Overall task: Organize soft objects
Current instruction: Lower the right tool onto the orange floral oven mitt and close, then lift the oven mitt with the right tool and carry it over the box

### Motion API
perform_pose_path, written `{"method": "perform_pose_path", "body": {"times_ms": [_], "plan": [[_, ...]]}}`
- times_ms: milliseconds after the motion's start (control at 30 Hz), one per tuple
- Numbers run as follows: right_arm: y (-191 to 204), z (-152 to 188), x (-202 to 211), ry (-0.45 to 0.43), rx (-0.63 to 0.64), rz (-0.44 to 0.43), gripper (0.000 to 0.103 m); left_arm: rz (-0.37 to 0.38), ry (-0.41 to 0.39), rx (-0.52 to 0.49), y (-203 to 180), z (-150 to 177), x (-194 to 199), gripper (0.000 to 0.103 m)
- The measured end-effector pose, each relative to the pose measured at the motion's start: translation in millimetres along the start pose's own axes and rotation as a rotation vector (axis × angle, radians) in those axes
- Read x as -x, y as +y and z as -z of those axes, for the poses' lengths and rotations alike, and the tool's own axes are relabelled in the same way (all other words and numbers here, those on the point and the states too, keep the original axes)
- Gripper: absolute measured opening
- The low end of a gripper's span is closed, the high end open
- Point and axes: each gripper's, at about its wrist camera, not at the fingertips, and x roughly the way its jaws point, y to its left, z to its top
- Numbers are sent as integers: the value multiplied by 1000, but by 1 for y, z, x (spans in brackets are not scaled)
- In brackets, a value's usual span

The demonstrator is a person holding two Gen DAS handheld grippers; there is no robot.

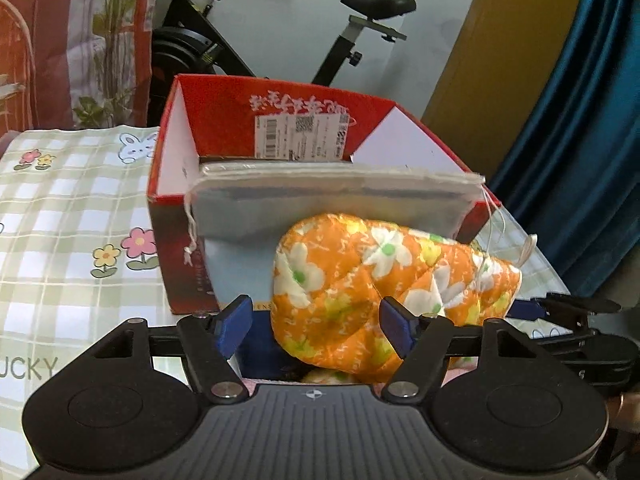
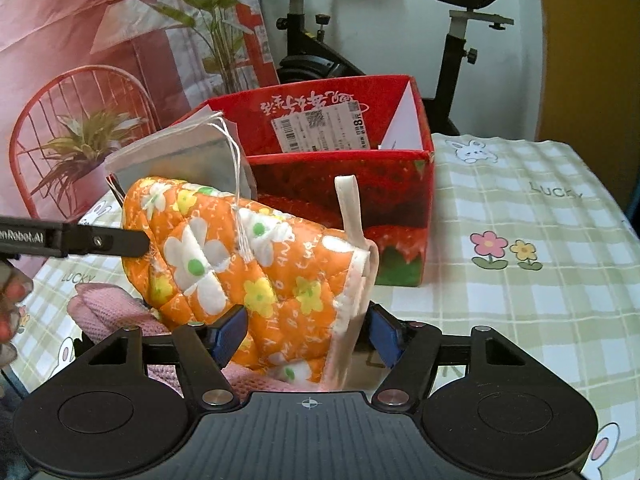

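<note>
An orange quilted oven mitt with white and yellow flowers lies on a pile of cloths in front of a red cardboard box. My left gripper straddles its rounded end. A gap shows beside the left pad, so it stands open. My right gripper straddles the cuff end with the white loop. Its left pad touches the mitt and a thin gap shows at the right pad, so it is open. A grey drawstring bag hangs over the box's rim, its strings on the mitt.
A pink knitted cloth and a dark blue cloth lie under the mitt. The table has a green checked cover with bare room to the right of the box. An exercise bike and a red chair stand behind.
</note>
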Motion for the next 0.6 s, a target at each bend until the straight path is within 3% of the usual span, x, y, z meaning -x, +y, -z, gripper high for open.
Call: {"method": "perform_pose_path", "body": {"times_ms": [167,267,333,400,600], "plan": [[-2,1,-4,3,0,-7,59,12,8,-17,-4,2,-6,71],[-2,0,-5,0,-7,-8,56,10,7,-19,-6,3,-7,58],[-1,-1,-4,-4,-4,-5,48,-2,5,-25,-7,3,-5,48],[1,-2,-1,-15,5,8,39,-19,2,-29,-7,2,-3,31],[7,-12,11,-67,45,28,14,-42,-27,-49,-8,-2,7,18]]}}
